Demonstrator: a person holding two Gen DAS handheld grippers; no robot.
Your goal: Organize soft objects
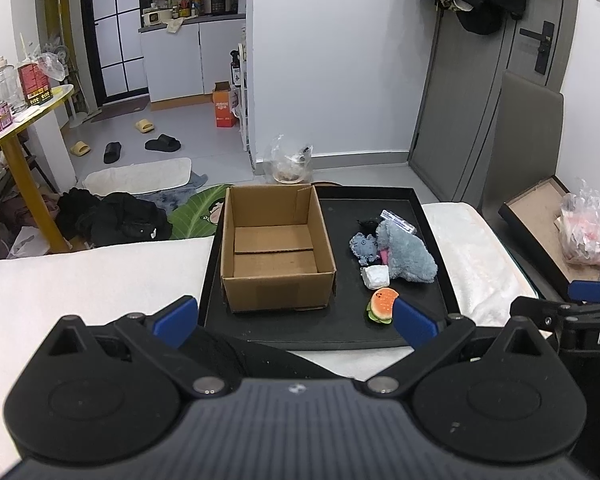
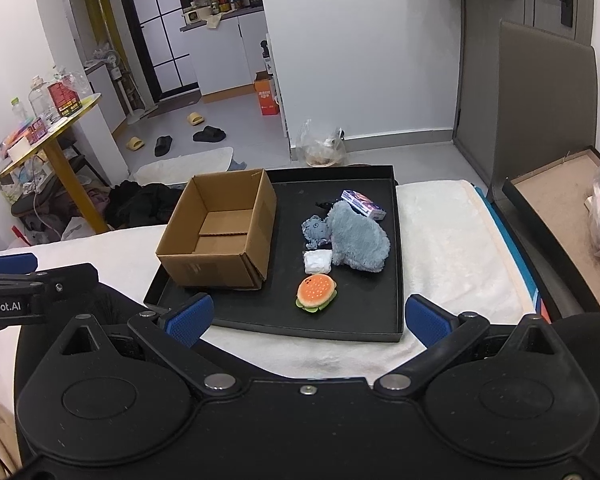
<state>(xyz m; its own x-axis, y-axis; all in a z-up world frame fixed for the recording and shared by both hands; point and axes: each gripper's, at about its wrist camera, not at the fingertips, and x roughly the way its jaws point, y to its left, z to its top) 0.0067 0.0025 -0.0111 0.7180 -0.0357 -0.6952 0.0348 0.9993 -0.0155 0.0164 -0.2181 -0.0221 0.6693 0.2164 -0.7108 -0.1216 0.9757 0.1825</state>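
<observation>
Bedroom clutter behind, white blanket (image 2: 452, 232) up front with the black tray (image 2: 396, 240) on it. Your left gripper (image 1: 296, 320) and right gripper (image 2: 308, 318) both hang at the near edge, jaws spread wide, holding nothing, so I'd say you haven't started. Cardboard box (image 2: 220, 232) sits empty on the tray's left; the soft stuff is piled on the right. Burger plush (image 2: 317, 292) is nearest, lying flat, so grab that first. Blue plush (image 2: 358, 240) runs long from far-left to near-right
</observation>
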